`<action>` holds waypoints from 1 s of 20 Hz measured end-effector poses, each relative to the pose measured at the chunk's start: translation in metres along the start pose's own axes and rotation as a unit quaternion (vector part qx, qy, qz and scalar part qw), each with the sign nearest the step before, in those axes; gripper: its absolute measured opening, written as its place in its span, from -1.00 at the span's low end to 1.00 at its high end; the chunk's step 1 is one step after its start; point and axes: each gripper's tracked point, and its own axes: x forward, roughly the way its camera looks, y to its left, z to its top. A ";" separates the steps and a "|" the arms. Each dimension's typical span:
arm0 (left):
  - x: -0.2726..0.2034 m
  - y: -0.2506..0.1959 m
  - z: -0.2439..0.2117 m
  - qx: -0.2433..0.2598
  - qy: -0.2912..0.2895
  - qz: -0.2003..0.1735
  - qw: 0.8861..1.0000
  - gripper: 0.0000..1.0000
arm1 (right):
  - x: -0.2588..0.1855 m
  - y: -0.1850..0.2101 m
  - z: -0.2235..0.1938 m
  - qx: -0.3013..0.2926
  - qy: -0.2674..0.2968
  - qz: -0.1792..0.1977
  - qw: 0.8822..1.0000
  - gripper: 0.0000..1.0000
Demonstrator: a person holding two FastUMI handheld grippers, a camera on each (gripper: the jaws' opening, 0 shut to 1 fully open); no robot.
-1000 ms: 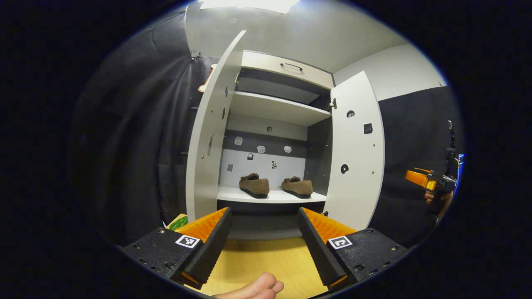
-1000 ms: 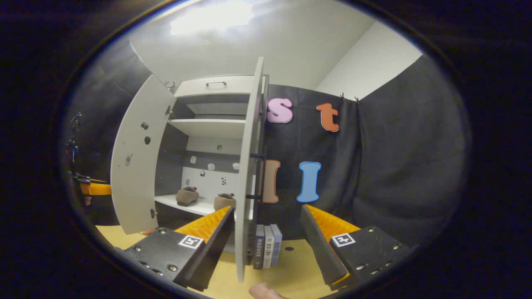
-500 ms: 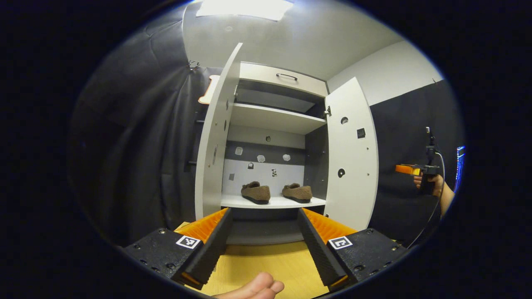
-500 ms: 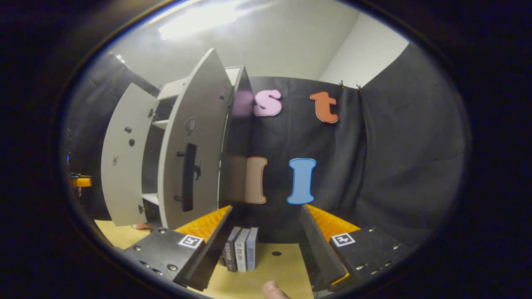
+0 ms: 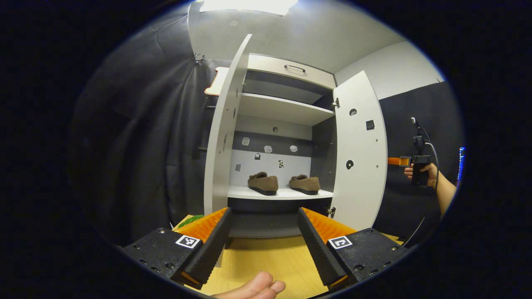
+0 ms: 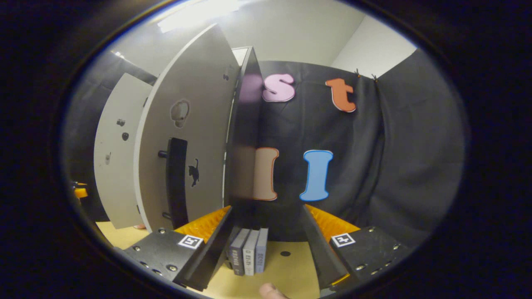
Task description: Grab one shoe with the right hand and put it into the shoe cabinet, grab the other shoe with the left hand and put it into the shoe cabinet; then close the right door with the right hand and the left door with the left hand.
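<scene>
Two brown shoes, one (image 5: 263,183) left of the other (image 5: 305,184), sit side by side on the lower shelf (image 5: 278,193) of the shoe cabinet (image 5: 286,74), at the centre of the left gripper view. Both doors stand open there: the left door (image 5: 222,133) edge-on, the right door (image 5: 360,153) swung wide. In the right gripper view the right door (image 6: 195,137) fills the left half, its dark handle (image 6: 176,182) facing the camera. The left hand-held gripper (image 5: 264,236) is open over the yellow surface (image 5: 266,259), holding nothing. The right hand-held gripper (image 6: 266,238) is also open and empty, with three books (image 6: 249,255) standing between its fingers farther off.
</scene>
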 end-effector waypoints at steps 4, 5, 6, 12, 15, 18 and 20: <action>-0.003 0.009 -0.007 0.004 0.010 0.007 1.000 0.89 | 0.008 0.041 0.002 -0.032 -0.008 0.025 0.999 0.84; -0.006 0.012 -0.008 0.006 0.011 0.010 1.000 0.93 | 0.007 0.050 0.003 -0.036 -0.007 0.031 0.999 0.76; -0.008 0.015 -0.008 0.004 0.011 0.014 1.000 0.93 | 0.008 0.061 0.000 -0.028 -0.003 0.039 0.999 0.81; -0.017 0.030 -0.009 0.006 0.007 0.032 0.999 0.93 | 0.017 0.111 -0.004 -0.051 0.003 0.039 0.998 0.76; -0.020 0.031 -0.005 0.006 0.001 0.029 1.000 0.93 | 0.020 0.126 -0.006 -0.030 0.012 0.034 0.999 0.80; -0.024 0.034 -0.005 0.008 -0.001 0.030 1.000 0.92 | 0.024 0.132 -0.006 -0.029 0.004 0.028 0.999 0.81; -0.025 0.035 -0.005 0.008 -0.001 0.029 1.000 0.99 | 0.027 0.144 -0.006 -0.030 -0.007 0.019 0.999 0.76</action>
